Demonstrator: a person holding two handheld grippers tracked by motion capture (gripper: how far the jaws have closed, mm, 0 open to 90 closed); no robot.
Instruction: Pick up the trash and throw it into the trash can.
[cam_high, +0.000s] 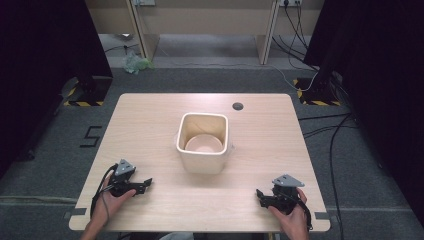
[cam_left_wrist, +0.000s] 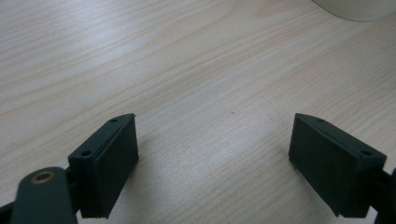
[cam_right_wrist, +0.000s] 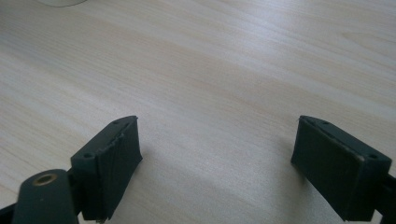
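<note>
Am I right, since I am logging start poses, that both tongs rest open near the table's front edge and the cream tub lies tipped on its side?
Not quite. The tub stands upright, mouth up, as the high view shows. Both left tongs and right tongs are open near the table's front edge.

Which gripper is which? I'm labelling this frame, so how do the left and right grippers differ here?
The left gripper lies at the table's near left, pointing right toward the middle; the right gripper lies at the near right, pointing left. The white bin stands between them, nearer the far edge. Both are held in a hand, open and holding nothing.
</note>
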